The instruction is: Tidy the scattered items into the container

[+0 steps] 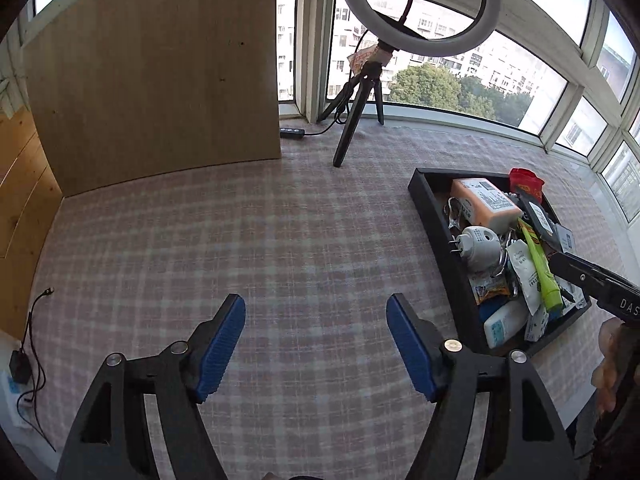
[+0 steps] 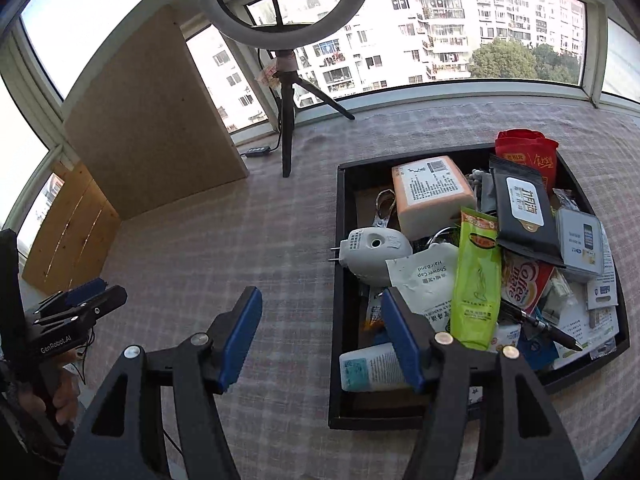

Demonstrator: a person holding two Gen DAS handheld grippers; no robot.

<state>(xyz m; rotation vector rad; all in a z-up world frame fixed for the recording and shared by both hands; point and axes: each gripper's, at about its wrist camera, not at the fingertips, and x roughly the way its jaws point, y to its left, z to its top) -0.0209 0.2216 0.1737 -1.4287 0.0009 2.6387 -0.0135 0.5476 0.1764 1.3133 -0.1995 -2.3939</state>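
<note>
Both views are bright, lit by daylight from the windows on the far side. The upper panes are overexposed to white at the left. Shadows on the checked cloth are soft and faint. The ring light shows no glare. Fisheye distortion bends the window frames and darkens the corners. Focus is sharp throughout, without motion blur.

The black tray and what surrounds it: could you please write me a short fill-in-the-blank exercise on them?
1. The green pouch lies inside the black ____.
2. The ring light stands on a small black ____.
3. The white plug-in device has ____ metal prongs sticking out.
4. Between the blue pads of the right gripper there is ____.

Missing words: tray; tripod; two; nothing
</note>
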